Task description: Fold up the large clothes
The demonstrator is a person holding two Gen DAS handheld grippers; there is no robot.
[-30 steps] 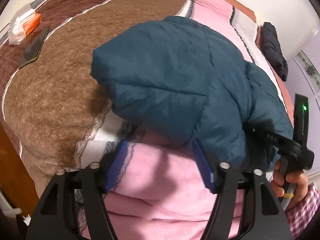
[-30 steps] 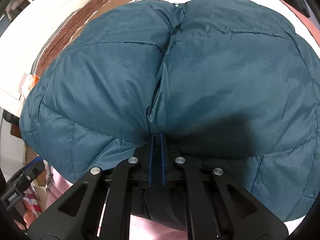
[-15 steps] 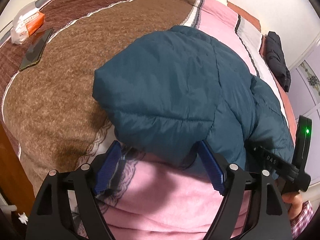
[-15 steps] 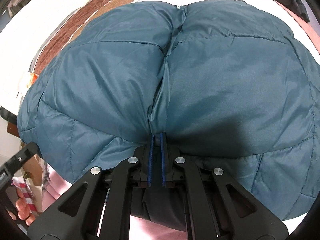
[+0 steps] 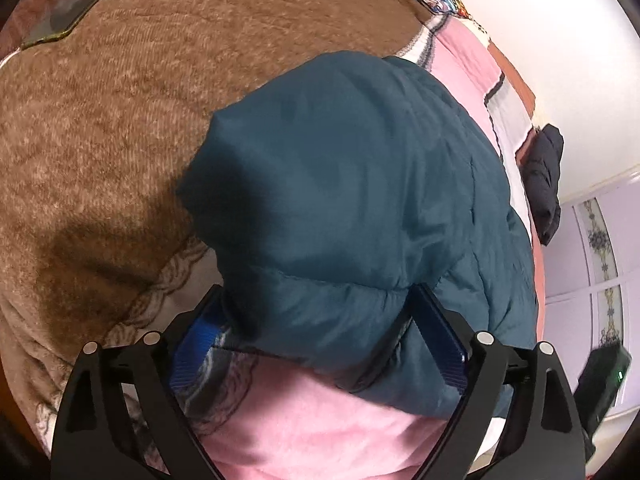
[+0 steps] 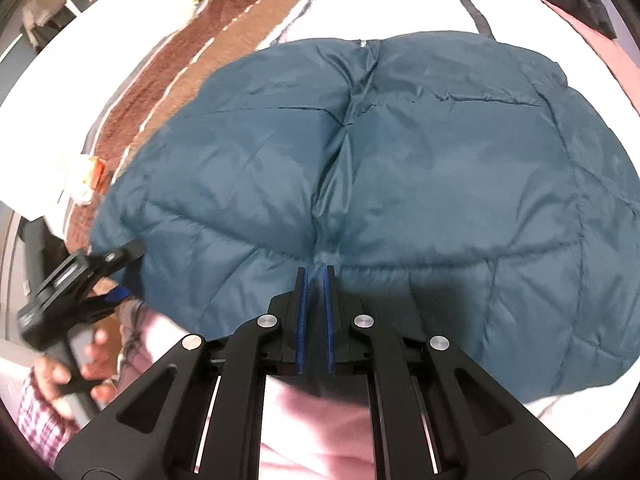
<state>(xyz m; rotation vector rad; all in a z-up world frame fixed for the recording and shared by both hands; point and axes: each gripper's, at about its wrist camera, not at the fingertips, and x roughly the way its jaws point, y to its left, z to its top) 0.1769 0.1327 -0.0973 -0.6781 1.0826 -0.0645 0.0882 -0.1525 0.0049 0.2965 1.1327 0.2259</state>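
A teal quilted puffer jacket (image 5: 352,208) lies folded on the bed's pink and brown blanket (image 5: 100,128). My left gripper (image 5: 316,332) is open, its blue pads straddling the jacket's near left corner. In the right wrist view the jacket (image 6: 400,184) fills the middle, zipper seam running away from me. My right gripper (image 6: 315,280) is shut on the jacket's near edge at that seam. The left gripper (image 6: 80,280) shows at the jacket's left edge, held by a hand.
A dark phone (image 5: 68,12) and an orange-white packet lie on the brown blanket at far left. A black garment (image 5: 544,184) lies at the bed's far right. A white door (image 5: 600,248) stands beyond. The bed edge is just below me.
My left gripper has moved forward so its open fingers now straddle the jacket's corner. The right gripper stays shut on the seam; the jacket looks flatter and farther away in the right wrist view.
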